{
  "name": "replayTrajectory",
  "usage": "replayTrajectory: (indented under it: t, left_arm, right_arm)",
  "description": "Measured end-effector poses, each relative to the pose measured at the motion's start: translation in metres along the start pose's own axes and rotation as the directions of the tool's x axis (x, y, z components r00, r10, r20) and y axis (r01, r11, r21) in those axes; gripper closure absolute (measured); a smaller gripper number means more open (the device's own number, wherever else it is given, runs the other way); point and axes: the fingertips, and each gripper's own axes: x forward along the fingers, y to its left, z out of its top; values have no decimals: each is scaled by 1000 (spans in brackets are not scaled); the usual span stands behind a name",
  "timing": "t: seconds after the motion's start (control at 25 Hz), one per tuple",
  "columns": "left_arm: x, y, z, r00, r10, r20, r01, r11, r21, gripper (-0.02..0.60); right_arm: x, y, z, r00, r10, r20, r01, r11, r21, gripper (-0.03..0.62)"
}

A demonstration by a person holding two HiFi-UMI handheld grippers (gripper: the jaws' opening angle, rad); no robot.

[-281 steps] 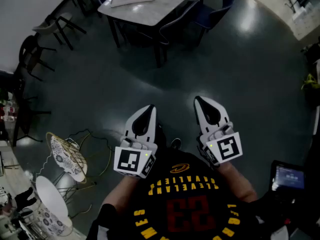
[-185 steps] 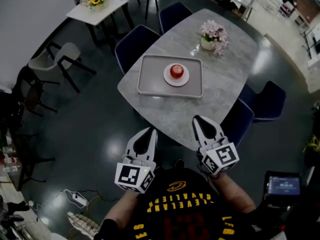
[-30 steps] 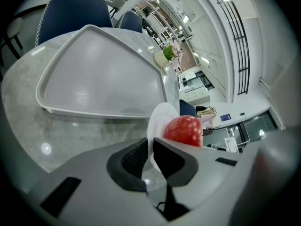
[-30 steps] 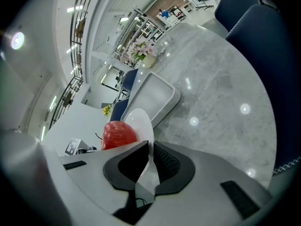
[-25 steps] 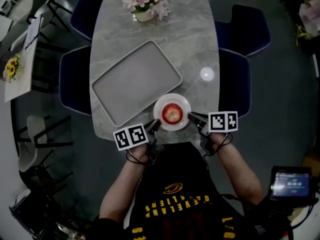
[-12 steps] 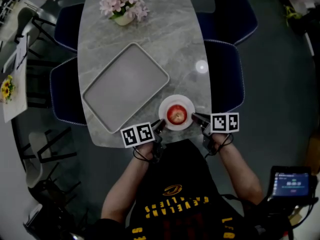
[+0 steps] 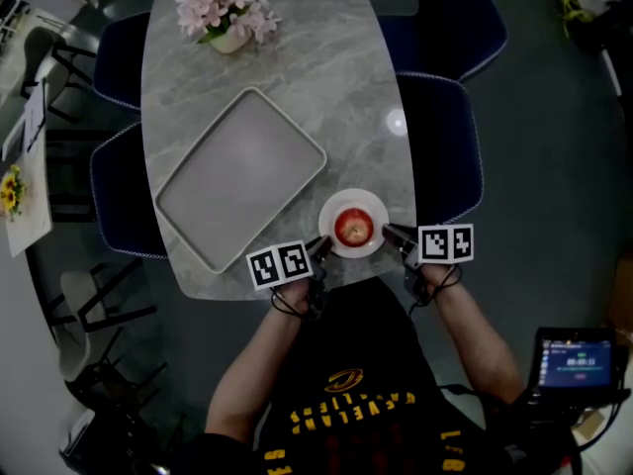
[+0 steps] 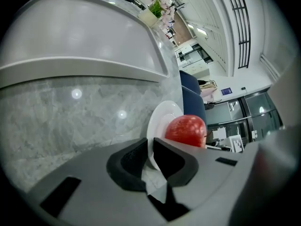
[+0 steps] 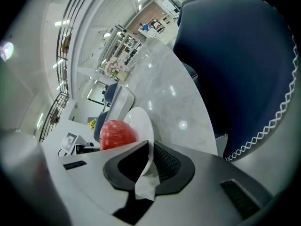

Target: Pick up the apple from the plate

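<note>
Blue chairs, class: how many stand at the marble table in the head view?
4: far-left chair, near-left chair, far-right chair, near-right chair. Another could be hidden under the table.

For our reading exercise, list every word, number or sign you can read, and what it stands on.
"CAVALIERS" (upside down, blurry, likely): yellow print on the person's black shirt.
Small lit screen beside the person: text too small to read.
Black-and-white square marker cubes: patterns, no words.

Left gripper [image 7: 322,244] and right gripper [image 7: 388,233] point in toward each other, both with jaws pinched on the plate [image 7: 353,198] rim between them.
</note>
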Motion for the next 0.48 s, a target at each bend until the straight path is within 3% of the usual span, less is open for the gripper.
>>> replayTrajectory:
  t: [0.48]
  left_arm:
    - [3,4,-9,1000,13,-25,-13,1000,8,541]
  right_arm:
    - [0,-7,-11,1000,-21,-17,21,1000,19,553]
